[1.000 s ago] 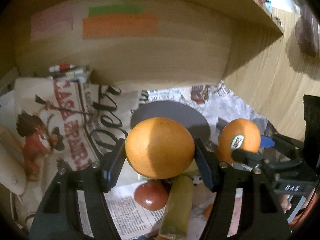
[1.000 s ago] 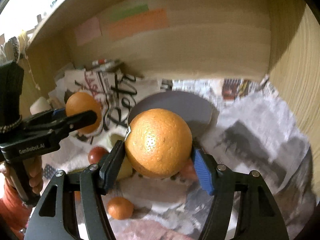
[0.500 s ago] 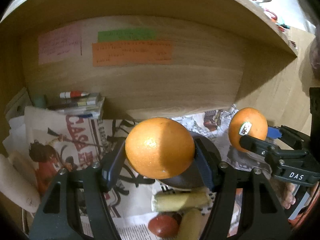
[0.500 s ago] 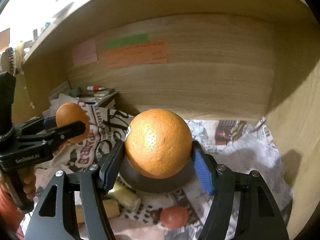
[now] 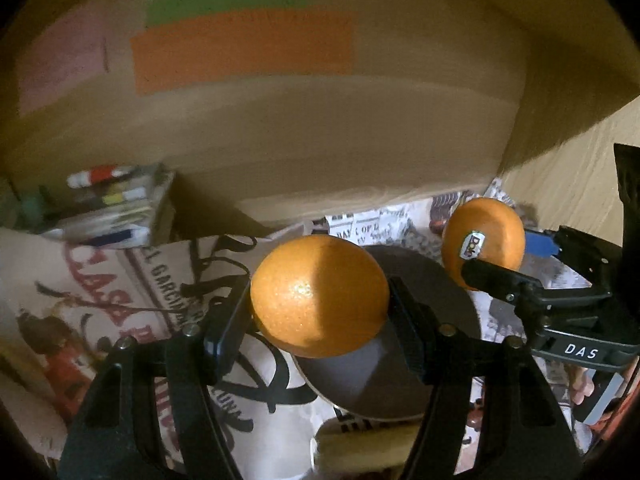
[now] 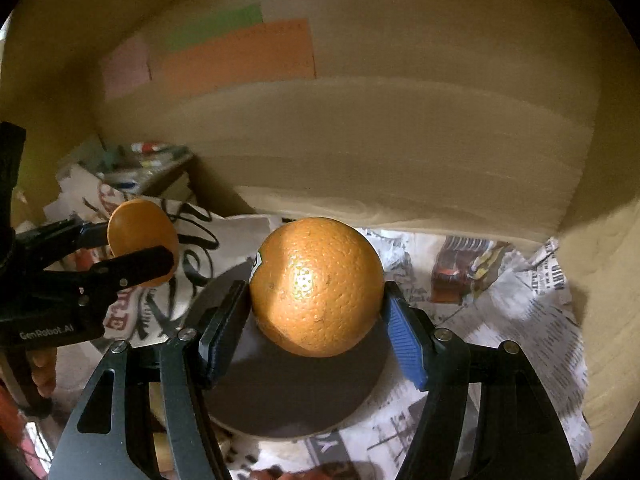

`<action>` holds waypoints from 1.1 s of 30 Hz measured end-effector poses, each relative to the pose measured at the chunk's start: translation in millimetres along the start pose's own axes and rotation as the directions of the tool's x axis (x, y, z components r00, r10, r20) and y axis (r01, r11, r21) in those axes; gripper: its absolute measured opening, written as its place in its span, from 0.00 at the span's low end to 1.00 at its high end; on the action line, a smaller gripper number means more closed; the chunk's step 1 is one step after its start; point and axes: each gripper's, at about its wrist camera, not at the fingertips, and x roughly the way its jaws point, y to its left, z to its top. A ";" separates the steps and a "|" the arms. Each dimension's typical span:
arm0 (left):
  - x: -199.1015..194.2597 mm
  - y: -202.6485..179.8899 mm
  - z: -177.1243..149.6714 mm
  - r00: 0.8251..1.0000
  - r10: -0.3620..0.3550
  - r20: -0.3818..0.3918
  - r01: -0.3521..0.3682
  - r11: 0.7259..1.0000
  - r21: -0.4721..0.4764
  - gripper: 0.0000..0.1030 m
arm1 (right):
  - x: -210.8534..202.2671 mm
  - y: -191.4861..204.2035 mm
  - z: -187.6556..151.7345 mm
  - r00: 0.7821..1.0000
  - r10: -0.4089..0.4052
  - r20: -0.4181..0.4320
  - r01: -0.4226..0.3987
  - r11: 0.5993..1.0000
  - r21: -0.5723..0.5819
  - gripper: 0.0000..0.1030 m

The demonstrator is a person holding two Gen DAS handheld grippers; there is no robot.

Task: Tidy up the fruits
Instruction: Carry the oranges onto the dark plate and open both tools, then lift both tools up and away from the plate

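Note:
My left gripper (image 5: 318, 312) is shut on an orange (image 5: 320, 294) and holds it over the left part of a dark round plate (image 5: 380, 376). My right gripper (image 6: 316, 312) is shut on a second orange (image 6: 316, 286) with a Dole sticker, above the same plate (image 6: 296, 392). In the left wrist view that orange (image 5: 484, 236) and the right gripper (image 5: 504, 258) are at the right. In the right wrist view the left gripper (image 6: 132, 240) and its orange (image 6: 142, 236) are at the left. A yellowish fruit (image 5: 360, 448) lies below the plate.
Newspaper (image 6: 500, 320) covers the desk inside a wooden alcove. A printed cloth bag (image 5: 100, 300) lies at the left. A stack of books and pens (image 5: 112, 208) stands at the back left. Sticky notes (image 5: 240, 44) hang on the back wall. A wooden side wall (image 6: 608, 300) stands right.
Both grippers moved forward and down with their oranges, over the plate. The red fruit and other pieces on the newspaper slid out of view below.

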 end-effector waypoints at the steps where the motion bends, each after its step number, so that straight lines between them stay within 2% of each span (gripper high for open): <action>1: 7.3 1.2 0.8 1.000 -0.009 -0.019 0.009 1.000 -0.002 0.65 | 6.3 -1.2 0.3 1.000 -0.002 -0.012 0.002 1.000 -0.004 0.62; 7: 47.2 5.4 -0.3 0.993 -0.034 -0.116 0.033 0.999 -0.007 0.65 | 41.8 -8.3 -0.9 0.994 0.003 -0.106 -0.005 1.000 -0.024 0.62; 13: 83.9 3.9 -7.3 0.975 -0.061 -0.215 0.064 0.998 0.009 0.65 | 78.7 -19.1 -11.9 0.973 0.005 -0.232 -0.015 0.999 -0.038 0.62; 18: 90.6 -1.5 -3.6 0.973 -0.072 -0.220 0.084 0.995 0.046 0.66 | 78.7 -18.8 -11.8 0.968 0.016 -0.250 -0.037 0.996 -0.080 0.63; 21: 94.7 -2.6 -2.1 0.959 -0.094 -0.268 0.112 0.992 0.052 0.72 | 76.3 -19.1 -13.1 0.968 0.015 -0.249 -0.037 0.996 -0.086 0.64; 28: 70.2 1.3 1.6 0.978 -0.069 -0.196 0.081 0.995 0.052 0.76 | 66.6 -20.0 -11.8 0.963 0.038 -0.265 -0.055 0.997 -0.058 0.63; 30: 54.2 1.3 2.3 0.985 -0.055 -0.163 0.066 0.996 0.061 0.77 | 52.6 -17.5 -9.7 0.972 0.035 -0.232 -0.051 0.997 -0.063 0.69; 31: 47.6 1.3 2.4 0.987 -0.050 -0.150 0.060 0.996 0.063 0.78 | 46.0 -15.1 -8.7 0.977 0.026 -0.213 -0.042 0.997 -0.072 0.76; 33: 30.1 2.7 2.3 0.992 -0.043 -0.117 0.050 0.997 0.058 0.80 | 31.0 -8.6 -7.4 0.985 0.019 -0.170 -0.033 0.996 -0.082 0.78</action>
